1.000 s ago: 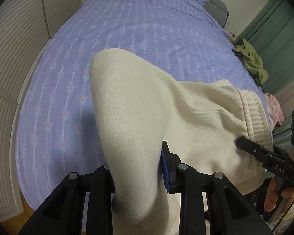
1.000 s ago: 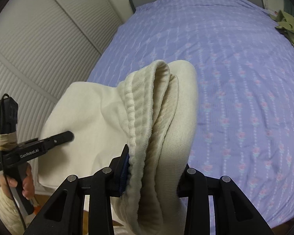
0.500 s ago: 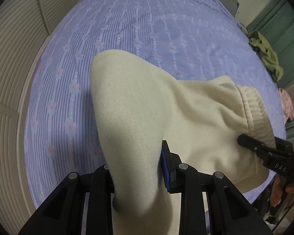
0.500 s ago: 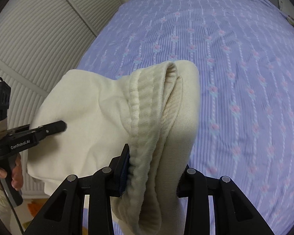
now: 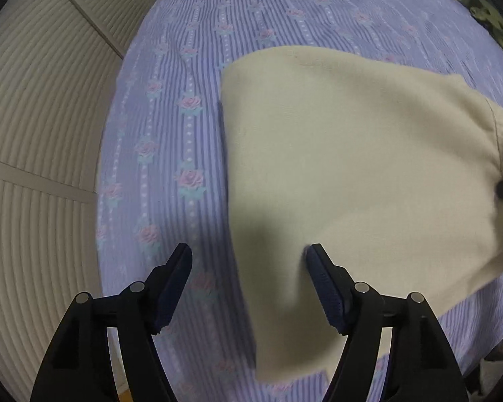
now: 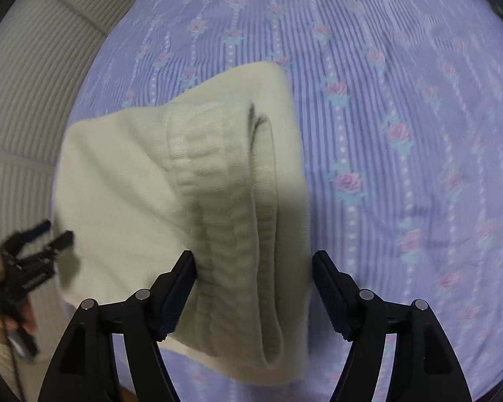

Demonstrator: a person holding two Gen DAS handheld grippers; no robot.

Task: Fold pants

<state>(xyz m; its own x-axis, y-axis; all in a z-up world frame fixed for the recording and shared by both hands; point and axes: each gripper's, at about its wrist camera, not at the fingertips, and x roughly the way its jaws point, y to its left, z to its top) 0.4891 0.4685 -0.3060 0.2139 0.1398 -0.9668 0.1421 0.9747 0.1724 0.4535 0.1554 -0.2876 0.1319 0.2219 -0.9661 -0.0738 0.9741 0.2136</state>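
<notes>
Lying folded on the bed [image 5: 171, 107], the cream pants [image 5: 352, 167] sit on the lilac striped cover w/ pink roses, near the bed's near edge. Left gripper [image 5: 248, 268] points steeply down over the pants' left edge; jaws are opening, blue pads apart. Cloth edge runs between them but neither pad presses on it, so pants look released on that side. Right pad is at or just beside the fabric, left pad is over bare cover.

Right gripper [image 6: 253, 271] is likewise aimed down at the ribbed waistband [image 6: 218, 184], which is doubled over in a thick roll. Jaws opening here too; waistband lies between the pads, left pad just beside it, right pad close to the cloth edge, no squeeze visible. Blurred, so exact contact can't be told.

Louvred closet doors [image 5: 33, 117] stand beside the bed. A greenish garment [image 5: 496, 26] lies at the far right of the bed, well apart from the pants.
</notes>
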